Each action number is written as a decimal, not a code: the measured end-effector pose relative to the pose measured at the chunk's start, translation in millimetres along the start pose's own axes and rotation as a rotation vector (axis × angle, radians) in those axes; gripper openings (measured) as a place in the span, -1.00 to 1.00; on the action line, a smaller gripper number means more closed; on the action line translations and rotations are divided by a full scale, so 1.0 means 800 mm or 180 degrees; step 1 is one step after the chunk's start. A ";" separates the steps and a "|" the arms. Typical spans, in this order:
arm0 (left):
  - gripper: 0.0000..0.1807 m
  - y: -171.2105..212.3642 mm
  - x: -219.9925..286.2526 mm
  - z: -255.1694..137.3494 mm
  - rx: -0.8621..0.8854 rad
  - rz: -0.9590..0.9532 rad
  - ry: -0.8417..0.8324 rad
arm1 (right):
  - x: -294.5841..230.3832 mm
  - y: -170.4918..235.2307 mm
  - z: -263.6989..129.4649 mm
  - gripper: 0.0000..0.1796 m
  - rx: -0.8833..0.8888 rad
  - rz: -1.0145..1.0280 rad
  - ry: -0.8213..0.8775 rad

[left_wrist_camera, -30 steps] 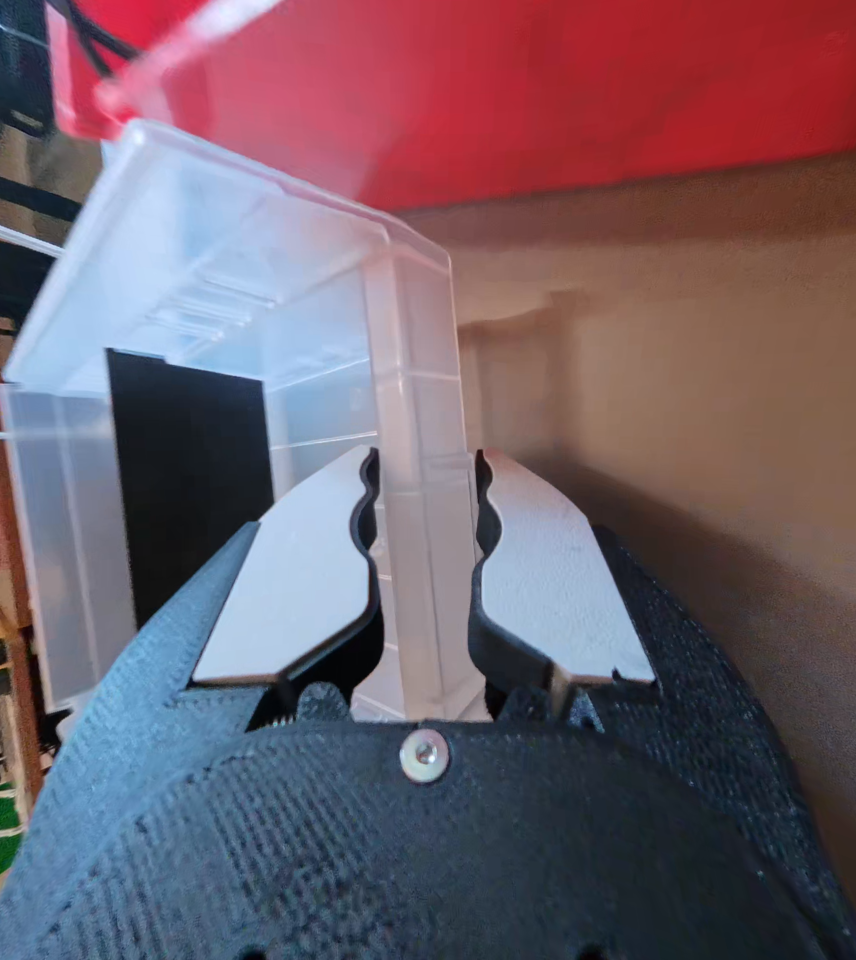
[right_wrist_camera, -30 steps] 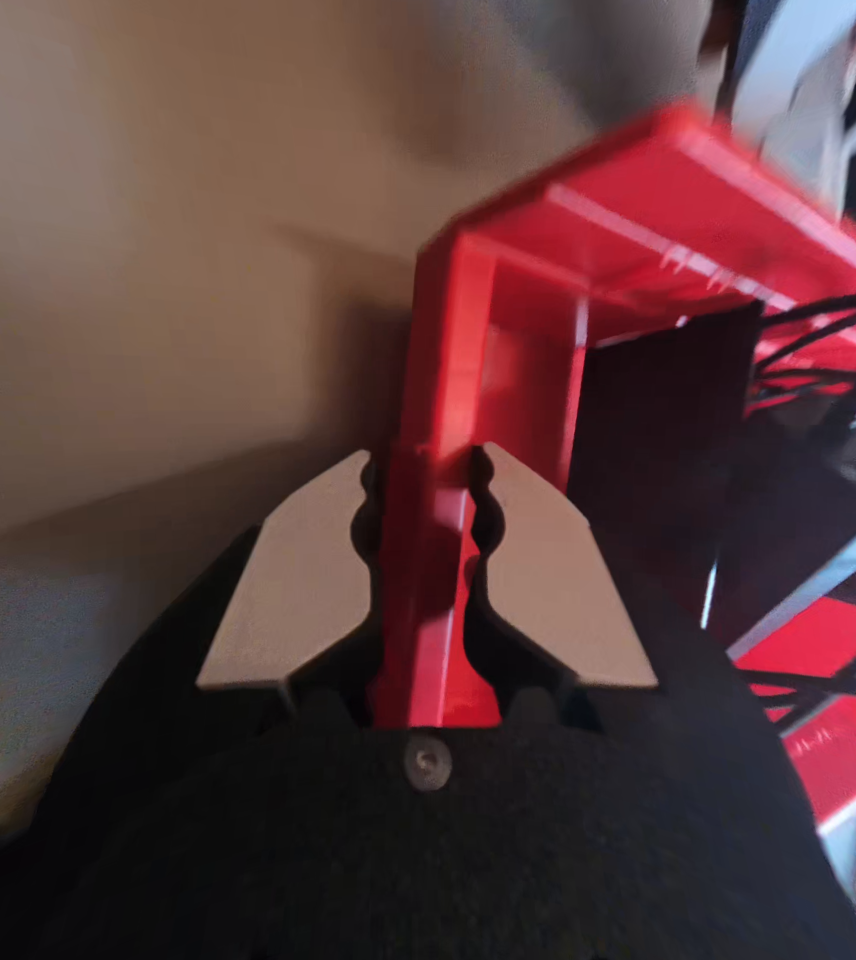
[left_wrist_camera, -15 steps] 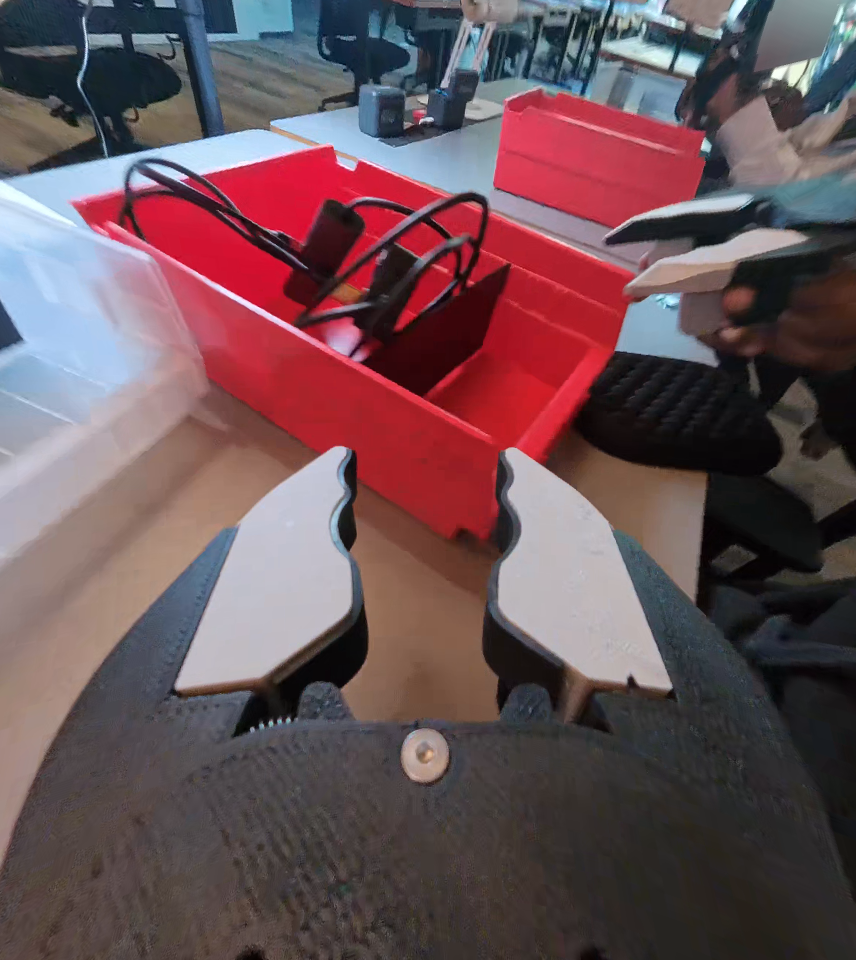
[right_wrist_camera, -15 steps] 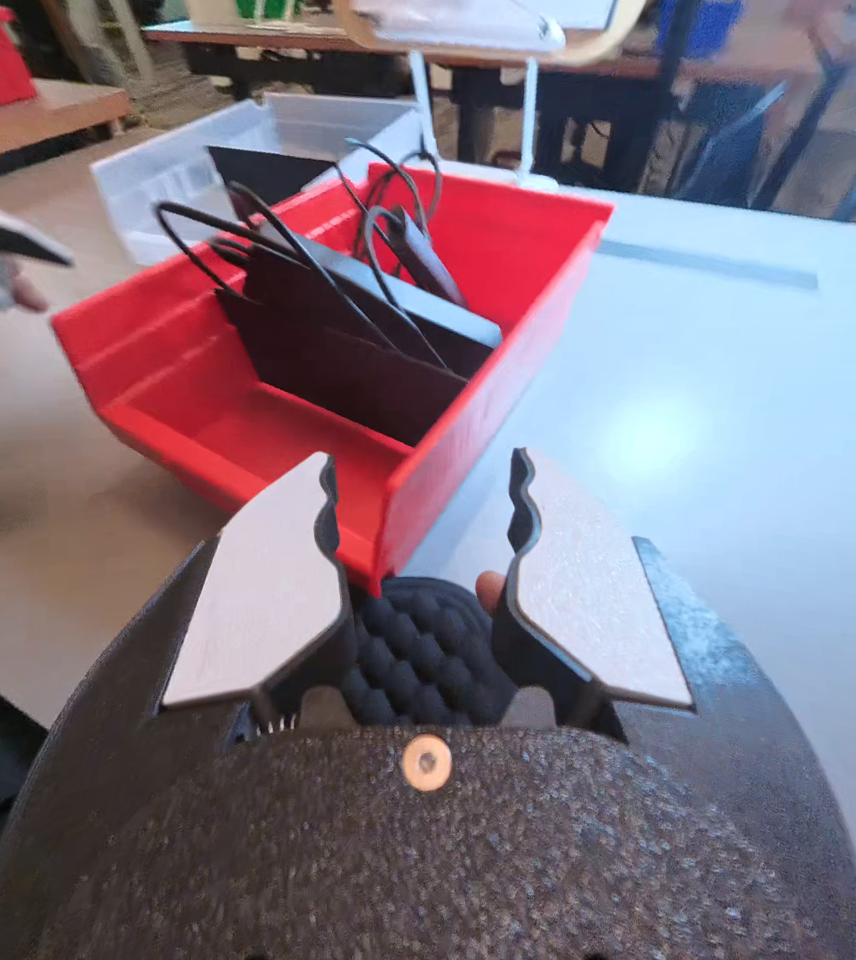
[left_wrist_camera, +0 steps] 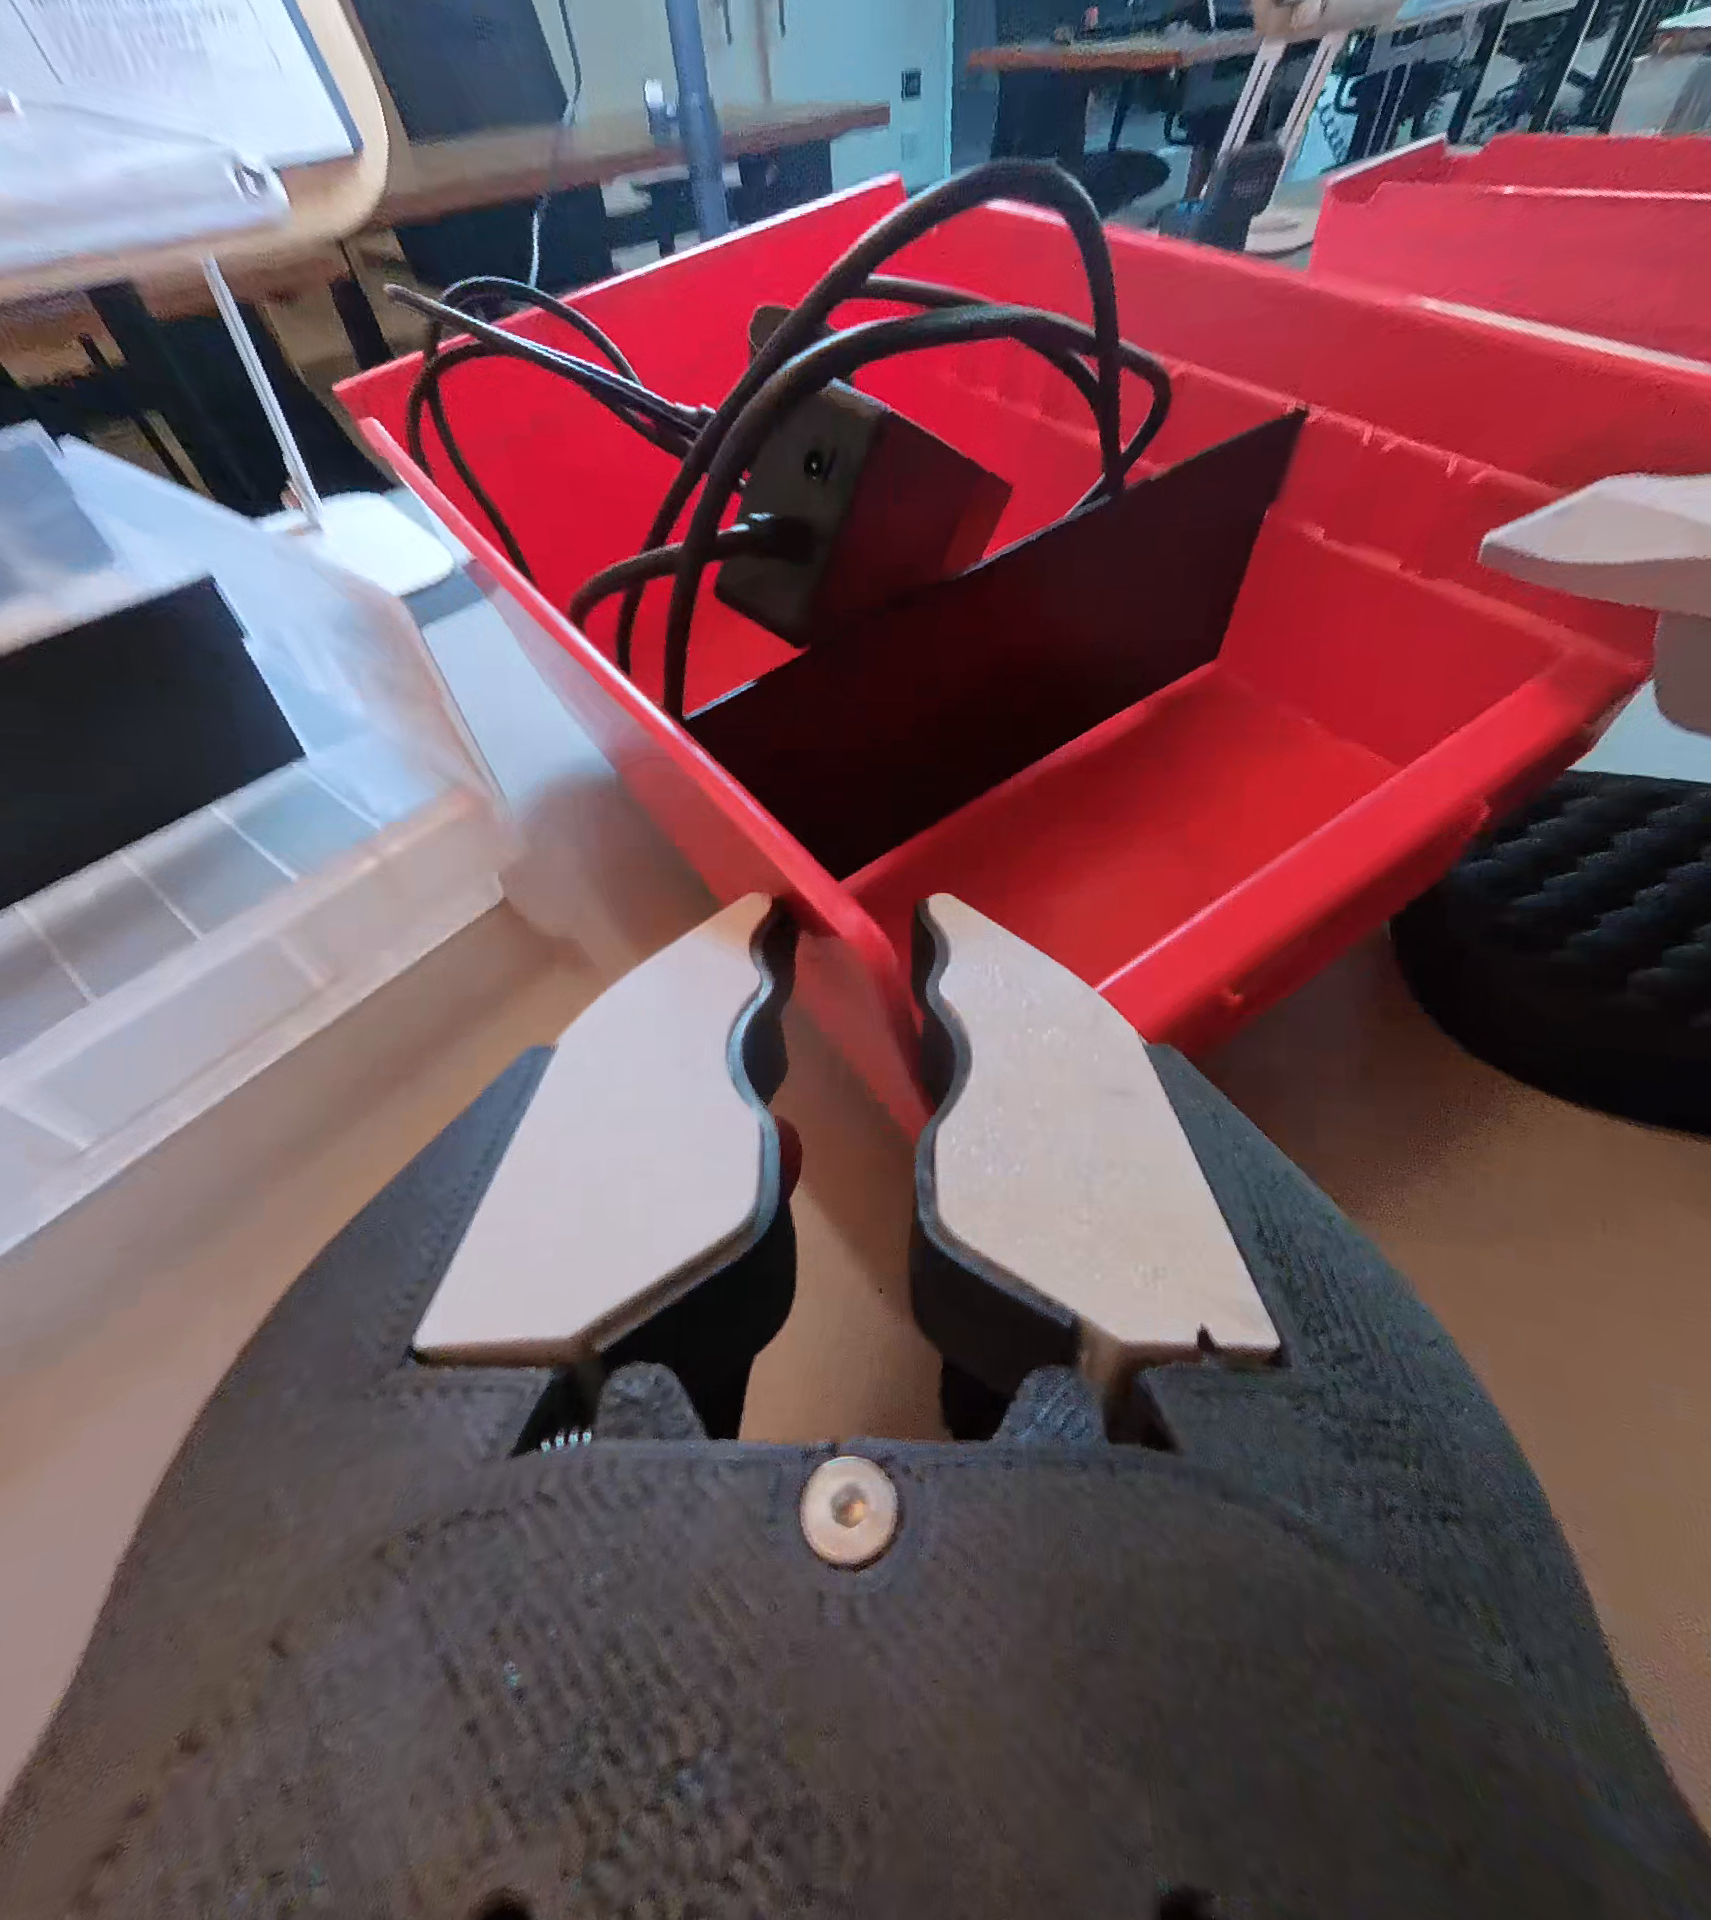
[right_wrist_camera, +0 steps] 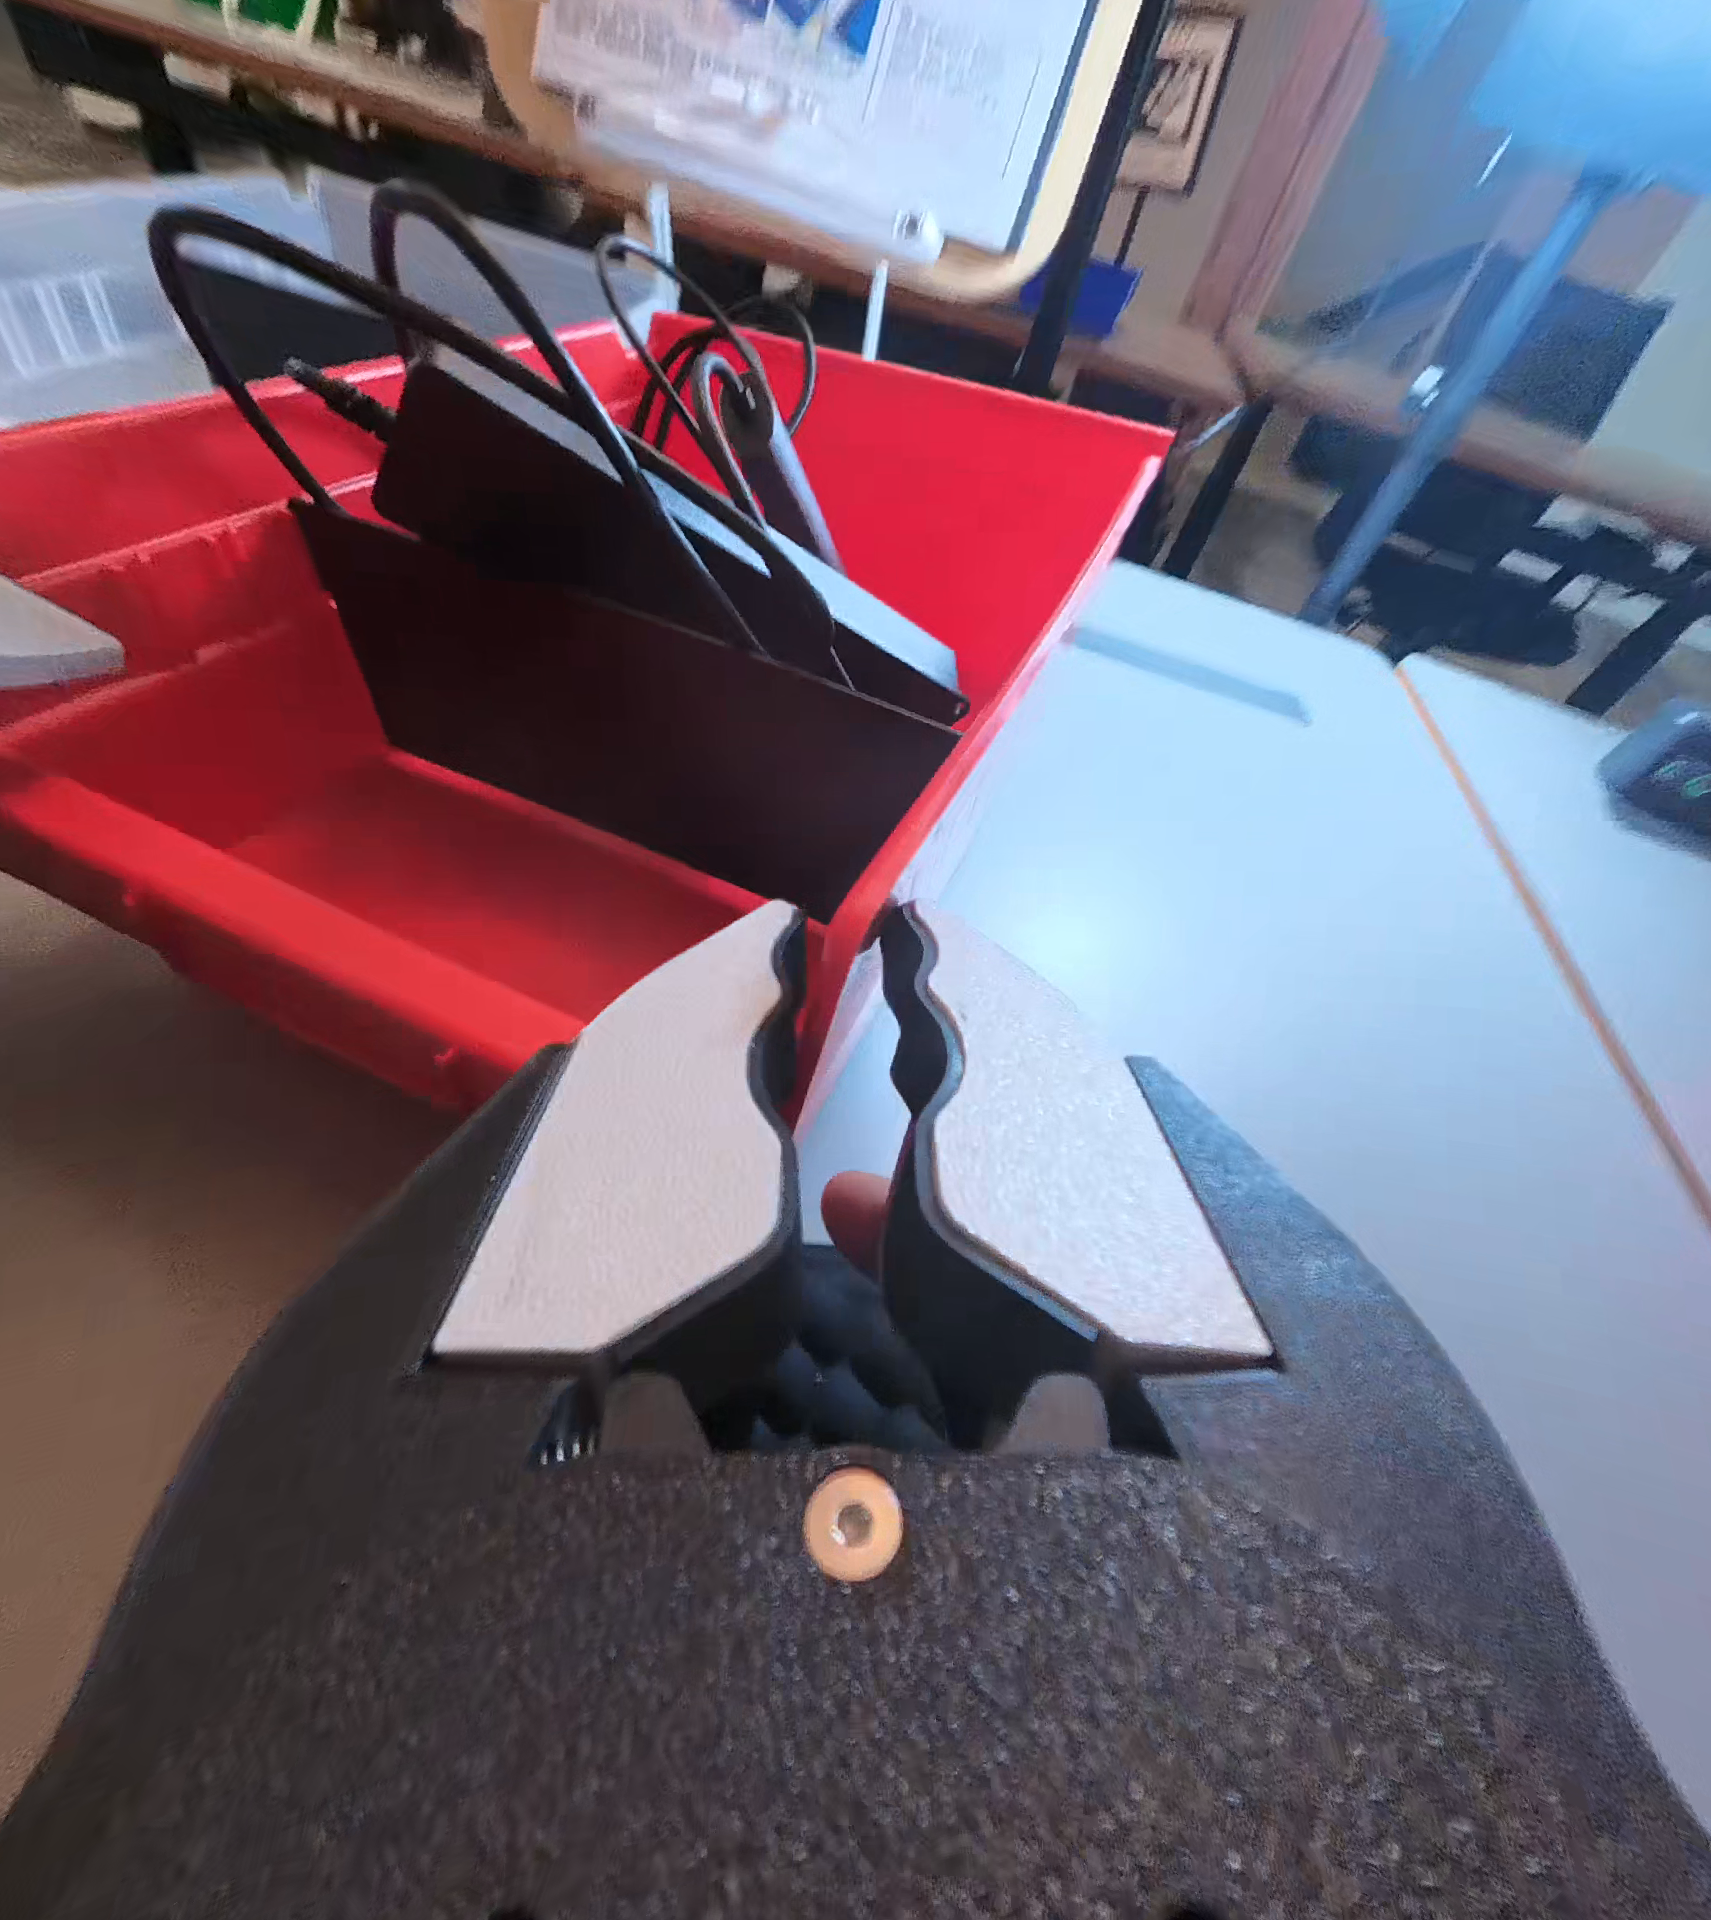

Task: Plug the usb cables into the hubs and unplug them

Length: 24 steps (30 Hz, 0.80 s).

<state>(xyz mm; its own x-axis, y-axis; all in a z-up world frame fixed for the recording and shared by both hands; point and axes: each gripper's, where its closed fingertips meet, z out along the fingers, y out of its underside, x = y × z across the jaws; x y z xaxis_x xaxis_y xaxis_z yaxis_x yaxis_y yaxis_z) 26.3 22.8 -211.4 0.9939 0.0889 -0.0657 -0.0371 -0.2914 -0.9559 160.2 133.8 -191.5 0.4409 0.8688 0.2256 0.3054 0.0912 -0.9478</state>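
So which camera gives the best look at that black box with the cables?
The left wrist view: the black box faces it, with a cable plugged into its end. The right wrist view shows the box side-on behind the black divider, blurrier.

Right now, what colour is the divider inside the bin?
Black; the divider shows best in the left wrist view.
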 end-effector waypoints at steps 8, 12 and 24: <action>-0.81 -0.093 -0.047 -0.105 0.0654 0.0271 -0.0596 | -0.047 -0.131 -0.029 -0.84 0.0874 -0.0173 -0.0221; -0.84 -0.107 -0.105 -0.190 0.0731 0.0328 -0.1189 | -0.123 -0.184 -0.004 -0.84 0.1112 -0.0134 -0.0717; -0.93 -0.007 -0.293 -0.379 0.0204 -0.0092 -0.2669 | -0.414 -0.188 0.125 -0.80 0.0769 -0.0271 -0.2190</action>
<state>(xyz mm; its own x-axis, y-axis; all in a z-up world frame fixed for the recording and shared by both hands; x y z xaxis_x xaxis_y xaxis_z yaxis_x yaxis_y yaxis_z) -174.6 -285.0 -103.8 0.5889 0.7811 -0.2076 -0.0439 -0.2256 -0.9732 -116.2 -118.7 -146.2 -0.2301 0.9557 0.1835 0.0853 0.2077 -0.9745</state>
